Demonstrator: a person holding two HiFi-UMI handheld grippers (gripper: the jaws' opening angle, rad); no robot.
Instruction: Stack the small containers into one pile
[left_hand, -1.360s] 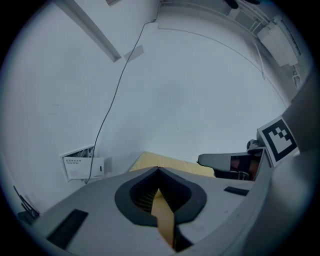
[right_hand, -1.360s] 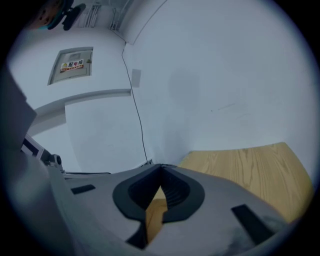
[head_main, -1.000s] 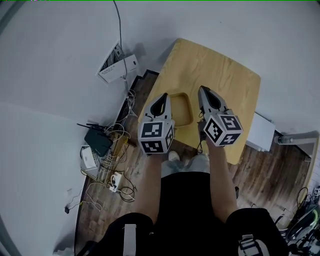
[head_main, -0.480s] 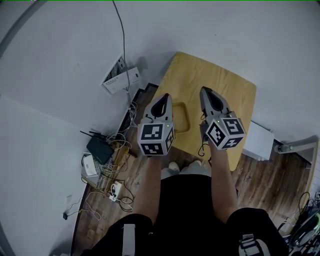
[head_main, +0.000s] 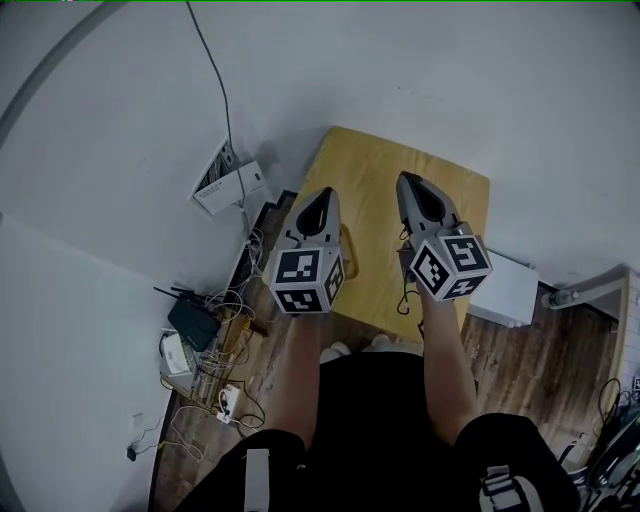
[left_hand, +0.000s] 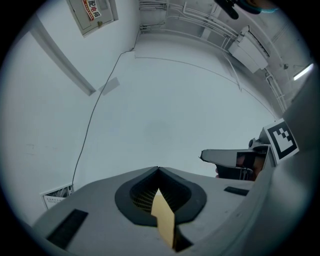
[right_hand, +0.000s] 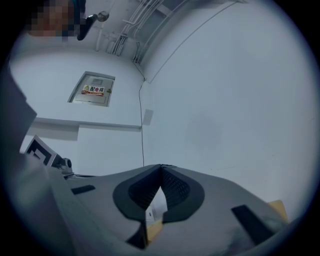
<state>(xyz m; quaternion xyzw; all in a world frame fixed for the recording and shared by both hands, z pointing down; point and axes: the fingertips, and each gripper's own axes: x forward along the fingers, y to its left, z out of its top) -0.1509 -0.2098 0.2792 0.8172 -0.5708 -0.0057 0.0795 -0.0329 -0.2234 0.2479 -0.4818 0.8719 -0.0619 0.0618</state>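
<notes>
- On the wooden table (head_main: 420, 165), one tan container (head_main: 350, 250) peeked out beside our left gripper (head_main: 320, 197).
- The jaws of the left gripper and of our right gripper (head_main: 410, 182) were together and empty; we couldn't judge the stacking.

A pale wooden tabletop (head_main: 375, 160) lies under the left claw (head_main: 322, 192) and the right claw (head_main: 408, 180), set against a plain white wall (head_main: 500, 80) that fills the space ahead of both. Left of the left claw a thin cable (head_main: 210, 60) runs down the wall to a white carton (head_main: 228, 182) at its foot, and behind that claw a black router (head_main: 195, 318) sits among tangled wires (head_main: 235, 355) on the dark wood floor (head_main: 520, 370). Right of the right claw a white unit (head_main: 505, 290) stands just beside the tabletop, and the right gripper view shows a labelled panel (right_hand: 97, 90) on the wall to that claw's left, with pipes (right_hand: 125, 35) above it.
</notes>
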